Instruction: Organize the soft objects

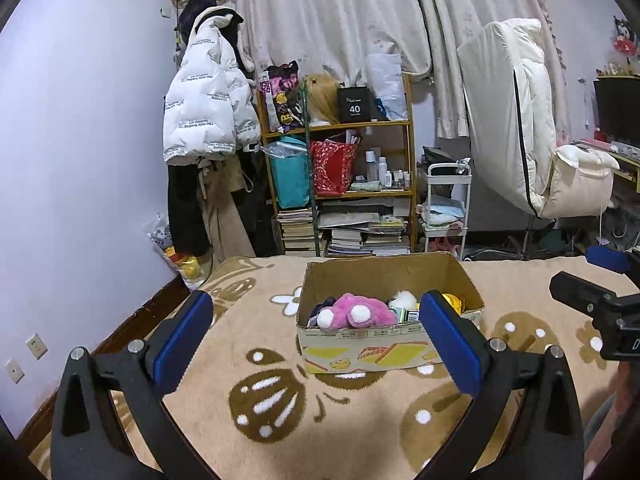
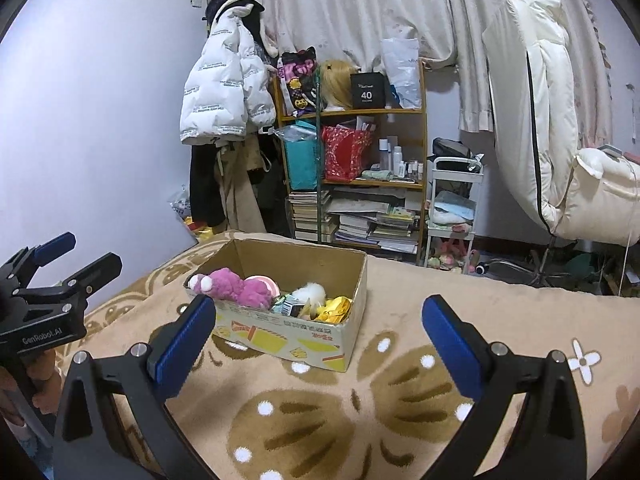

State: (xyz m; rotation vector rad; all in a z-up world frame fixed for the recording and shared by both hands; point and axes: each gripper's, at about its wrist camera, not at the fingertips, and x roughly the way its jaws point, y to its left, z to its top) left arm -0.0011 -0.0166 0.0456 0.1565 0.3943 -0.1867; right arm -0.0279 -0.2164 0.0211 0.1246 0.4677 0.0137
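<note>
- Left wrist view: left gripper (image 1: 316,322) tilted slightly down over the beige blanket (image 1: 360,420), jaws spread wide, nothing between them.
- Ahead, one cardboard box (image 1: 384,344) on the blanket, well apart from the pads; inside, one pink plush toy (image 1: 356,312), one white fluffy toy (image 1: 402,300), one yellow item (image 1: 456,300).
- At far right, right gripper (image 1: 588,276) beside the box, jaws wide, empty.
- Right wrist view: same pose, right gripper (image 2: 318,322) wide and empty; left gripper (image 2: 80,254) at far left, one hand (image 2: 40,384) gripping its handle.
</note>
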